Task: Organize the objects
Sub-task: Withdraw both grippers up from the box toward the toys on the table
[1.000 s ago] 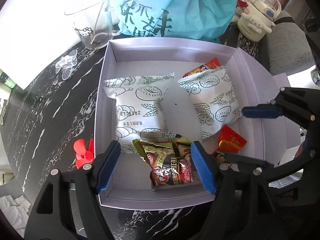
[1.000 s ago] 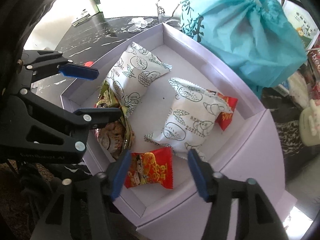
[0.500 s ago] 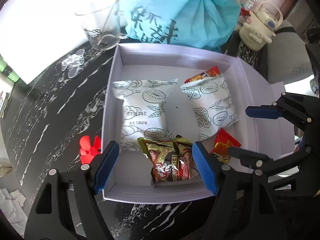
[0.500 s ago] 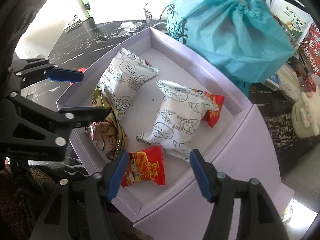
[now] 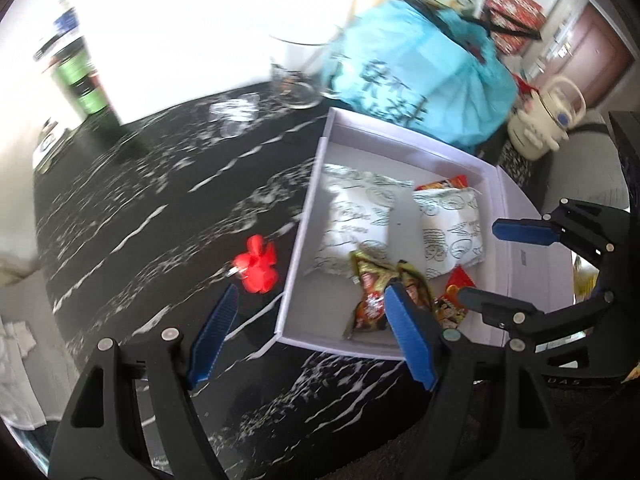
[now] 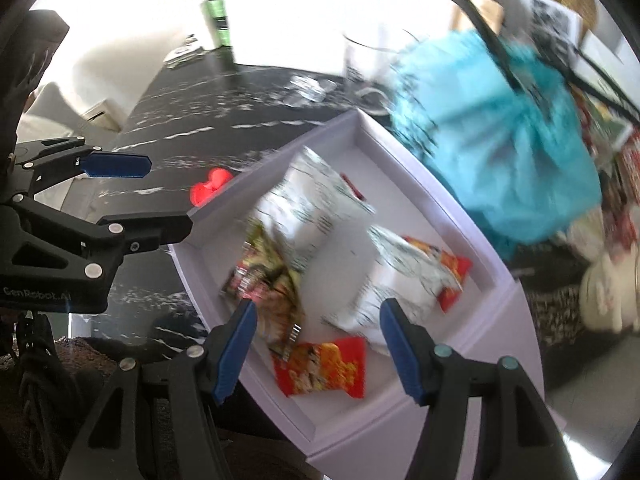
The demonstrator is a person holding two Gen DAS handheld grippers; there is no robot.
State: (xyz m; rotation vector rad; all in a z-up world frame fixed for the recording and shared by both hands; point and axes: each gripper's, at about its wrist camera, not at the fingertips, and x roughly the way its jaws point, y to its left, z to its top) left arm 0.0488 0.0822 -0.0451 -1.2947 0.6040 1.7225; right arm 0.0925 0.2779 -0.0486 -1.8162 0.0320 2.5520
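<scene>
Lying on the black table point(image 5: 160, 208), the pale box point(image 5: 304, 216) runs long from near to far, with snack packs point(image 5: 356, 216) inside. Blur smears the packs in the right view. Both the left gripper point(image 5: 312, 332) and right gripper point(image 6: 316, 344) are spread wide, holding nothing. A red toy point(image 5: 258, 264) sits just beside the box's left wall.

From my right tongs' view, motion blur smears the 2 white patterned snack packets point(image 6: 320, 216) ahead; the crumpled turquoise plastic bag point(image 6: 500, 152) beyond is equally unreadable.
</scene>
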